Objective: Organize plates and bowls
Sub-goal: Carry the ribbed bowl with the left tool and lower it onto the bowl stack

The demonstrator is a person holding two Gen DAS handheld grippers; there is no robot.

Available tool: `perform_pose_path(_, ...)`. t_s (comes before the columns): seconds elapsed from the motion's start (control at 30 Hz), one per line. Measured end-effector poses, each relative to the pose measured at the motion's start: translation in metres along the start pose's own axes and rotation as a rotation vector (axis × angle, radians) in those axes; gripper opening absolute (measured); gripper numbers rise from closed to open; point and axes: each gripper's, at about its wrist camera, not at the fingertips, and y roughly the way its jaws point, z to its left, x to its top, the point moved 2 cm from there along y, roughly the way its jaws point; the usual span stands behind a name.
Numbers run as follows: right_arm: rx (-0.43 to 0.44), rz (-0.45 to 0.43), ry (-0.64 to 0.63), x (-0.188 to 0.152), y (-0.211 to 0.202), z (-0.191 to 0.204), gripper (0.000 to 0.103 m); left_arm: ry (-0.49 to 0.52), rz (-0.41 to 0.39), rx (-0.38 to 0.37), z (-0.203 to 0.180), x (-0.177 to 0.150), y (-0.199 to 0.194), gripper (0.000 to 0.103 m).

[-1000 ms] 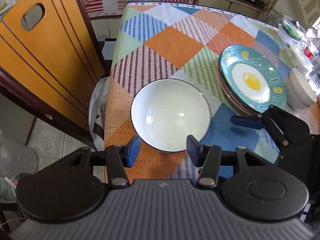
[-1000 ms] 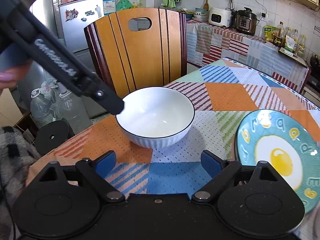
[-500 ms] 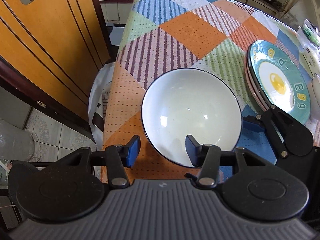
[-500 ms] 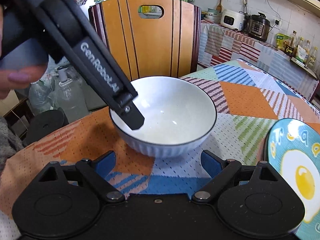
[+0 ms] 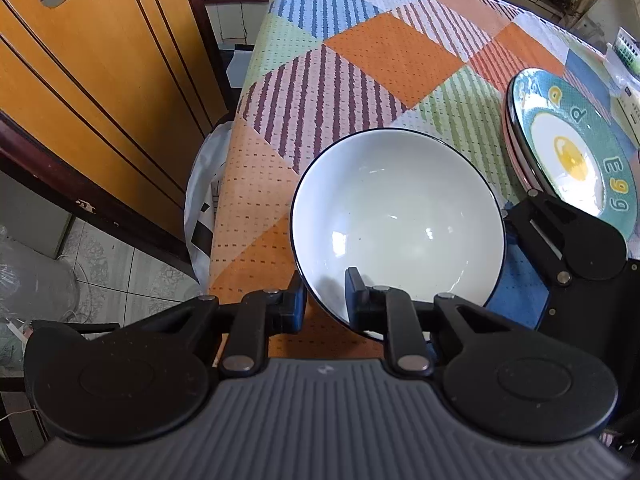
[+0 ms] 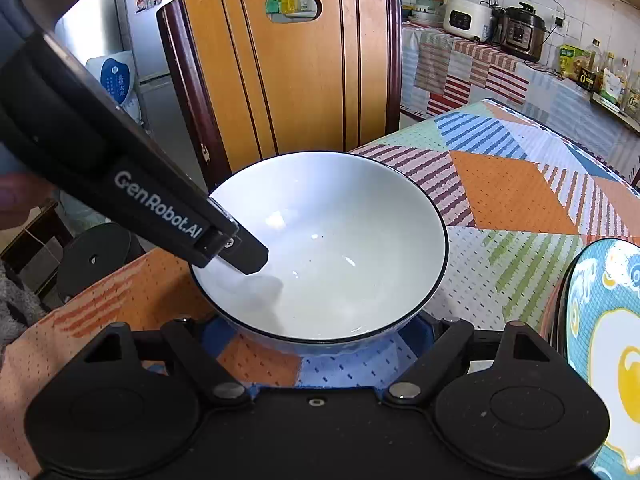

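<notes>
A white bowl [image 5: 400, 216] with a dark rim stands on the patchwork tablecloth near the table's corner. My left gripper [image 5: 324, 300] points steeply down at its near rim, one finger outside and one inside. Its jaws are closing and the pads pinch the rim. In the right wrist view that inner finger [image 6: 248, 258] reaches into the bowl [image 6: 340, 240]. My right gripper [image 6: 316, 336] is low at the bowl's foot, its jaws wide and closing, the bowl between the blue pads. A stack of plates [image 5: 576, 152] topped by a teal fried-egg plate [image 6: 604, 360] lies to the right.
A wooden chair back [image 6: 288, 80] stands close behind the bowl, at the table's edge [image 5: 224, 184]. A white bag hangs between chair and table. A counter with cookers [image 6: 500, 28] and bottles runs along the far wall. Striped cloth [image 5: 380, 52] lies bare beyond the bowl.
My left gripper came down onto the bowl's near rim and its jaws narrowed around it. My right gripper slid in closer until its fingers flank the bowl's base.
</notes>
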Motion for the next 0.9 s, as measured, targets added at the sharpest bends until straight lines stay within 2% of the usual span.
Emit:
perform_pose_path(0.17,-0.002,-0.012,-0.017,-0.006,-0.02,-0.001,0.087,0.042,-0.008,-0.002,-0.017,-0.003,-0.017,0.018)
perform_pose_path(0.3,-0.021,-0.044,-0.021,-0.007,-0.046,-0.008,0.087,0.057,-0.051,-0.025,-0.034,-0.003,-0.039,0.019)
perform_pose_path(0.43,-0.066,-0.075,-0.018,-0.009,-0.077,-0.015,0.087,0.105,-0.086,-0.041,-0.06,0.001,-0.061,0.019)
perform_pose_path(0.7,-0.171,-0.096,-0.022,-0.014,-0.135,-0.036,0.087,0.212,-0.101,-0.12,-0.111,0.019,-0.089,0.019)
perform_pose_path(0.8,-0.209,-0.105,0.002,-0.017,-0.153,-0.046,0.087,0.247,-0.082,-0.147,-0.132,0.03,-0.094,0.019)
perform_pose_path(0.9,-0.26,-0.116,0.052,-0.023,-0.169,-0.056,0.087,0.285,-0.097,-0.172,-0.155,0.038,-0.097,0.019)
